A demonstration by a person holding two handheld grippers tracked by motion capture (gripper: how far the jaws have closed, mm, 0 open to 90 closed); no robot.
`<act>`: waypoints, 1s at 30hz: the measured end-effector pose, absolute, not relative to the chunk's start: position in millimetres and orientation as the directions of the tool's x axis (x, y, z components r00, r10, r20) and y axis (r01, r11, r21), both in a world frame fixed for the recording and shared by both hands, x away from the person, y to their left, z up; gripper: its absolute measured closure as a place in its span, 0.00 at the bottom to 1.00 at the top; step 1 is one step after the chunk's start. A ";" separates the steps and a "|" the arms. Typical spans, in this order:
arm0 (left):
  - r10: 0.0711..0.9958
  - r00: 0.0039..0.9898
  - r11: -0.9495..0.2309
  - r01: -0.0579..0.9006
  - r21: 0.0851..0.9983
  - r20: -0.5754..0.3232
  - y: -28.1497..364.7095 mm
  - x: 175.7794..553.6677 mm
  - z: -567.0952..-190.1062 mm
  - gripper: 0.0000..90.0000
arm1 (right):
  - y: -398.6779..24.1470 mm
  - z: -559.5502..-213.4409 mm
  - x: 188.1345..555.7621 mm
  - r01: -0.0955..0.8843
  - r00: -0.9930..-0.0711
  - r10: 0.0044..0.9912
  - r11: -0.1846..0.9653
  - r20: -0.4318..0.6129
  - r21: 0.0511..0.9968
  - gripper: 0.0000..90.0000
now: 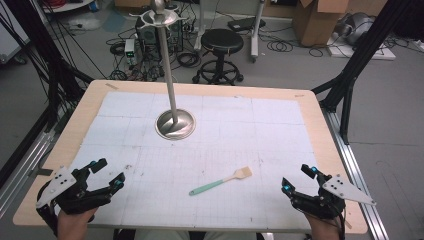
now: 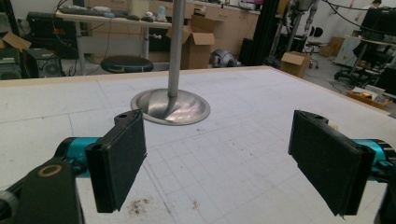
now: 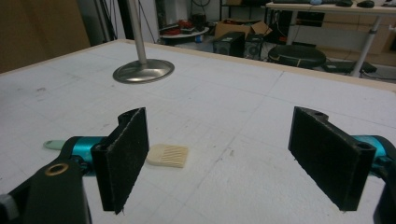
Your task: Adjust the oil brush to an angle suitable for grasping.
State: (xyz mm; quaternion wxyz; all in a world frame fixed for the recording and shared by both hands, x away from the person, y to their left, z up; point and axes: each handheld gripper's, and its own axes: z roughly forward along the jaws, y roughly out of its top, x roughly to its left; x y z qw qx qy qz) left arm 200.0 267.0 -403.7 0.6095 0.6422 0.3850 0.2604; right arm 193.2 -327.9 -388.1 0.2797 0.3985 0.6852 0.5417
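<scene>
Spatula (image 1: 220, 181) is the one loose item on the table: pale slotted head, mint-green handle, lying flat near the front edge, about midway between the two grippers and touching neither. It rests on a white gridded sheet (image 1: 240, 135) that covers most of the light wooden table (image 1: 320, 125), scuffed with a few dark marks near the left gripper. Farther back on the sheet stands a metal stand (image 1: 174, 123), a round shiny base with a slim pole rising from it. Beyond the table the room is cluttered: a black stool (image 1: 221, 42), cardboard boxes (image 1: 315, 20), coils of cable on a grey floor, and black frame legs at both sides. The pole's top is cut off in both gripper views, and in the right gripper view the spatula's handle is mostly hidden behind the near jaw, with just its green tip (image 3: 52, 144) and the head (image 3: 168, 155) showing. The left gripper (image 1: 106, 174) hovers at the front left with its jaws spread wide and nothing between them. The right gripper (image 1: 298, 179) sits at the front right, jaws likewise wide apart and empty, the spatula lying ahead of it toward its left jaw.
</scene>
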 end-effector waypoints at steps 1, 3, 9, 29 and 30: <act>0.812 0.568 0.039 0.177 0.983 -0.135 267.0 200.0 -403.7 0.22 | -327.9 -388.1 193.2 0.243 -0.526 0.849 0.095 0.048 0.965 0.21; 0.816 0.562 0.046 0.175 0.984 -0.138 267.5 200.2 -403.9 0.21 | -326.2 -388.8 194.3 0.247 -0.529 0.847 0.095 0.052 0.964 0.22; 0.817 0.560 0.038 0.185 0.982 -0.137 266.1 201.0 -405.7 0.22 | -318.0 -391.8 199.5 0.274 -0.579 0.812 0.108 0.074 0.956 0.36; 0.809 0.571 0.016 0.213 0.977 -0.137 263.4 202.9 -411.0 0.25 | -199.1 -425.0 240.0 0.288 -0.879 0.475 0.444 0.049 0.848 0.99; 0.813 0.566 0.019 0.214 0.977 -0.139 264.8 202.7 -411.1 0.25 | -193.1 -428.1 241.9 0.292 -0.885 0.462 0.465 0.052 0.836 0.99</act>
